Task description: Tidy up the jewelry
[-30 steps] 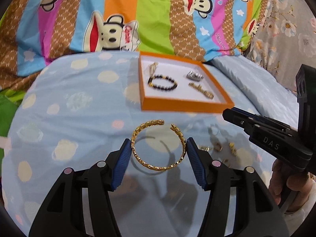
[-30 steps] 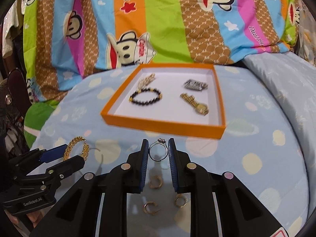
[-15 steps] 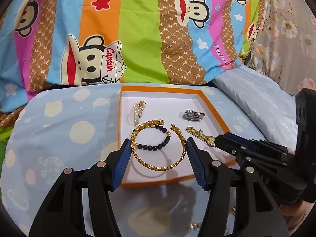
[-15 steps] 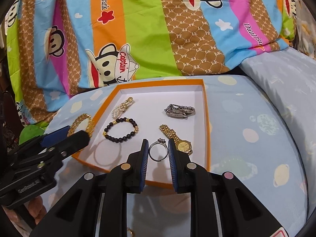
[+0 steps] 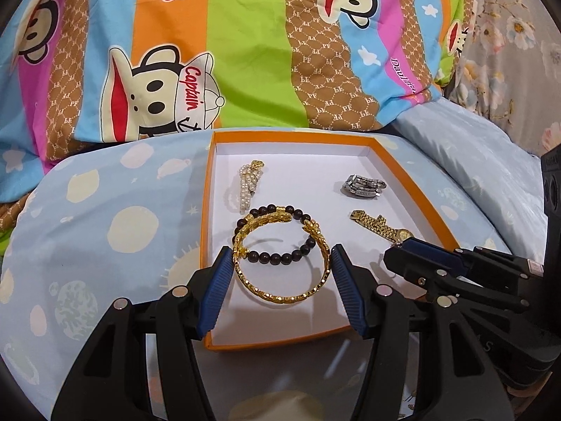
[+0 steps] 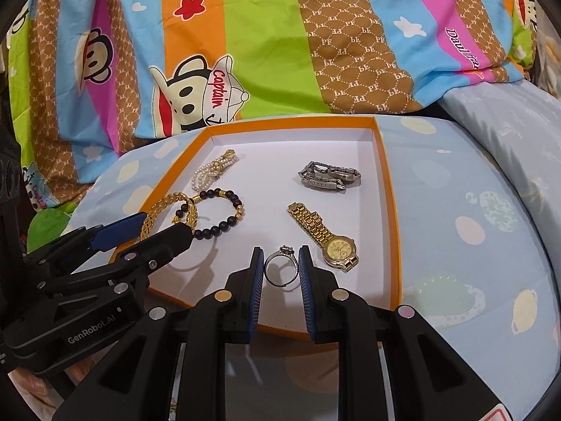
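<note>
You're angling both grippers down over the orange tray — left gripper clamping the gold bangle, right gripper pinching the ring.

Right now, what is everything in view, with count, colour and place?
box: 1, orange rim, white inside, on the sheet
pearl bracelet: 1, white and gold, box far left
bead bracelet: 1, dark with gold beads, box left
steel watch: 1, silver, box far right
gold watch: 1, gold, box right
bangle: 1, gold, held over the box's left
ring: 1, silver with a stone, held over the box's near edge
sheet: 1, light blue, spotted, under the box
blanket: 1, striped, monkey print, behind
left gripper: 1, black, blue pads, shut on bangle
right gripper: 1, same, shut on ring
</note>
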### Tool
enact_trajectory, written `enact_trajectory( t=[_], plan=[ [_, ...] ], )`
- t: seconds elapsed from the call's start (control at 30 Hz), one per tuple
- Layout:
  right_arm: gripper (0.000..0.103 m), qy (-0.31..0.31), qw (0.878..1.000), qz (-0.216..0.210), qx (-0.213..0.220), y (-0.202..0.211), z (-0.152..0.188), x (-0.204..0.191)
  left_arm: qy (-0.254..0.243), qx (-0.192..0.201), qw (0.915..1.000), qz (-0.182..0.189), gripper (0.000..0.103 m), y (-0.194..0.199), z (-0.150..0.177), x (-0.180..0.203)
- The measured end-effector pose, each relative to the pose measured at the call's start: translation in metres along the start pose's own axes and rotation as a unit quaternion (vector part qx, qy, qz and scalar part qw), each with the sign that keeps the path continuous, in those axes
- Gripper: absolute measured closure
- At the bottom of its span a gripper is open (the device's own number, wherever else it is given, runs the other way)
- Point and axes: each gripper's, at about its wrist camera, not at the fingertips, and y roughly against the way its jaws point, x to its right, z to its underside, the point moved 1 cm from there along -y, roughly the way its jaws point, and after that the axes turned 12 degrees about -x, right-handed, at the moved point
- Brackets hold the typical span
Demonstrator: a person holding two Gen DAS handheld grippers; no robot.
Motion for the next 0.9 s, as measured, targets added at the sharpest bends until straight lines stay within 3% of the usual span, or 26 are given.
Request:
enact_trajectory(
  t=[0.4,0.63,0.9],
  plan=[
    [0.082,-0.008,1.0,0.005,0.006,0.001,0.0,0.005,-0.002,-0.007,1.0,0.007,0.047,-0.005,0.0,0.003],
    [0.082,-0.013,1.0,0.001,0.005,0.001,-0.001,0.008,-0.006,-0.003,0.9999,0.011,0.04,-0.004,0.0,0.004],
    [0.083,-0.019,1.0,0.002,0.02,0.009,-0.005,0.012,0.034,0.024,0.999,0.016,0.04,0.007,-0.001,-0.011]
  ],
)
